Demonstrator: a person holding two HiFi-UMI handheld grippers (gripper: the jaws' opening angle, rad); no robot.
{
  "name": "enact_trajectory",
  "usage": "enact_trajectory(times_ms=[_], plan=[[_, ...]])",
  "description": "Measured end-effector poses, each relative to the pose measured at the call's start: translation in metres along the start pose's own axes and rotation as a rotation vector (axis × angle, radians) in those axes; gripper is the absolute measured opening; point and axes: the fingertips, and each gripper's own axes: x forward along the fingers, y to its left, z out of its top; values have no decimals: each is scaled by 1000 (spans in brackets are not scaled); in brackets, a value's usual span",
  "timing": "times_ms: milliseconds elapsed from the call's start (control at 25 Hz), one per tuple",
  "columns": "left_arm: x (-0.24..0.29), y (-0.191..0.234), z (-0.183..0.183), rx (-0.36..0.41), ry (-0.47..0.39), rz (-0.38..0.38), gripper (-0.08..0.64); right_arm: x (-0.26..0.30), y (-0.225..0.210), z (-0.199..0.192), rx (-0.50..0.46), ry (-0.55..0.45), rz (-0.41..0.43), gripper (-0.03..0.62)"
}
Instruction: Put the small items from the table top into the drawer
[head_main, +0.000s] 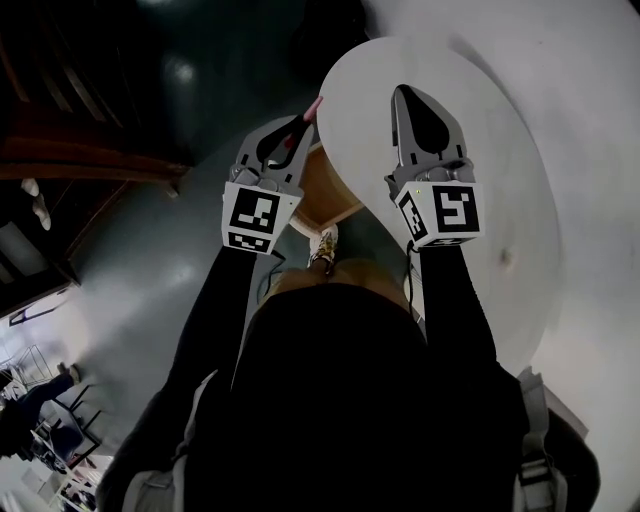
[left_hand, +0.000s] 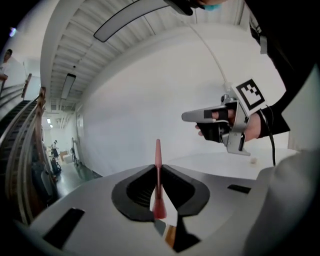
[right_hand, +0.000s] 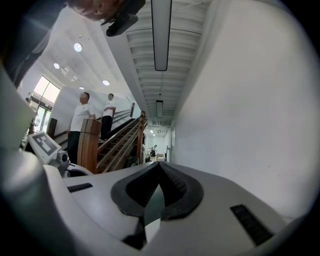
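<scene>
Pink and slim, a tapered piece (left_hand: 158, 155) is pinched between the jaws of my left tool (left_hand: 158, 167). The jaws are drawn in narrow around it, and its thin end pokes out past the tips. In the head view I hold that tool off the left edge of the round white tabletop (head_main: 500, 150), above the open wooden drawer (head_main: 325, 190) that shows beneath the rim. My right tool (head_main: 403, 95) hovers over the tabletop, well apart from the left one. Its jaws are pressed together and its own view shows nothing between them. One small pale bit (head_main: 506, 257) lies on the tabletop to the right of my right forearm, touched by neither tool.
</scene>
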Motion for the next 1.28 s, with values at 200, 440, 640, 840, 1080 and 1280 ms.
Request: enact_trajectory(times_ms=[200, 440, 640, 840, 1080, 1280], plan=[[4, -1, -62, -69, 128, -26, 55, -2, -4, 3, -15, 28, -26, 26], [10, 12, -135, -197, 266, -35, 55, 5, -6, 2, -40, 68, -60, 26], [25, 2, -171, -238, 339, -47, 55, -3, -11, -1, -47, 80, -84, 26], [32, -13, -213, -241, 446, -81, 55, -7, -13, -6, -59, 101, -94, 28], [33, -18, -249, -265, 561, -72, 55, -9, -15, -11, -62, 117, -103, 28], [38, -28, -263, -242, 622, -88, 55, -9, -12, -13, -67, 117, -89, 26]])
